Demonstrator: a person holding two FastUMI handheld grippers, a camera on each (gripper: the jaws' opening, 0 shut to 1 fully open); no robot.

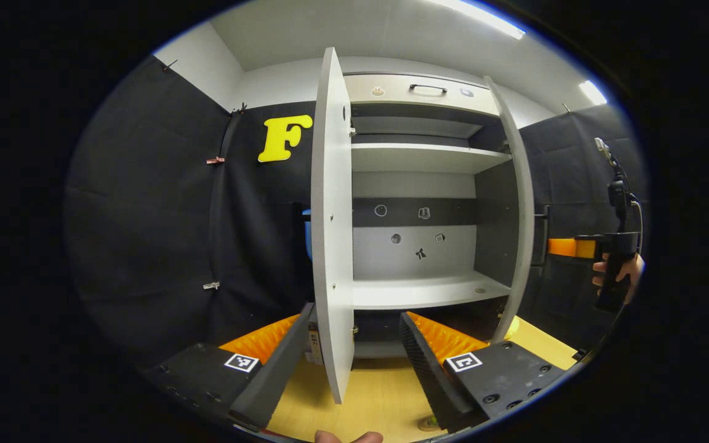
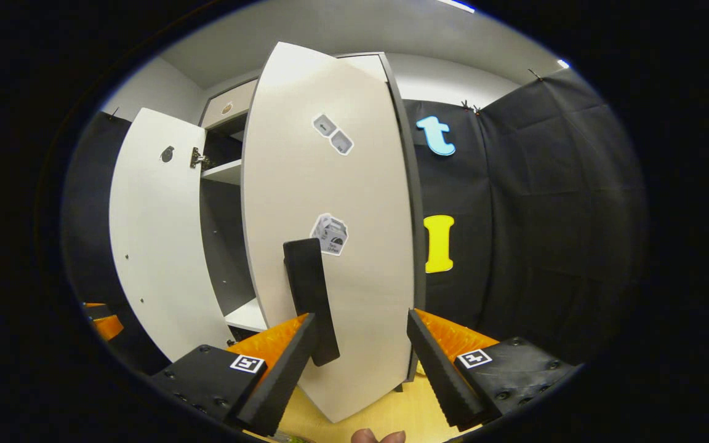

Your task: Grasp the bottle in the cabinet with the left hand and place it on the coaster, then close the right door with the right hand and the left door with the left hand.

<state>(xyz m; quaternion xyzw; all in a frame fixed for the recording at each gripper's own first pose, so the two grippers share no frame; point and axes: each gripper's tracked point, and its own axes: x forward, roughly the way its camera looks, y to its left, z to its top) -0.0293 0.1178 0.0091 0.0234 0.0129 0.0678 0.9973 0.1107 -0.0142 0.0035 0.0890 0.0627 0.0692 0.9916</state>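
Note:
The white cabinet [image 1: 416,289] stands with both doors swung out and its shelves bare. The left door [image 1: 333,246] shows edge-on between the fingers of my left gripper [image 1: 354,320], which is open; whether it touches the door I cannot tell. A small labelled object [image 1: 313,344] sits half hidden behind that door's edge, too little of it showing to tell what it is. My right gripper [image 2: 360,326] is open against the outer face of the right door [image 2: 330,184], its left finger beside the black handle [image 2: 308,289]. A hand holds that gripper [image 1: 560,247] just outside the right door [image 1: 517,215].
The cabinet rests on a light wooden tabletop [image 1: 385,394]. A small round thing [image 1: 428,423] lies at the lower edge by my left gripper's right finger. Black cloth walls close in on both sides. The left door's inner face [image 2: 157,246] appears in the right gripper view.

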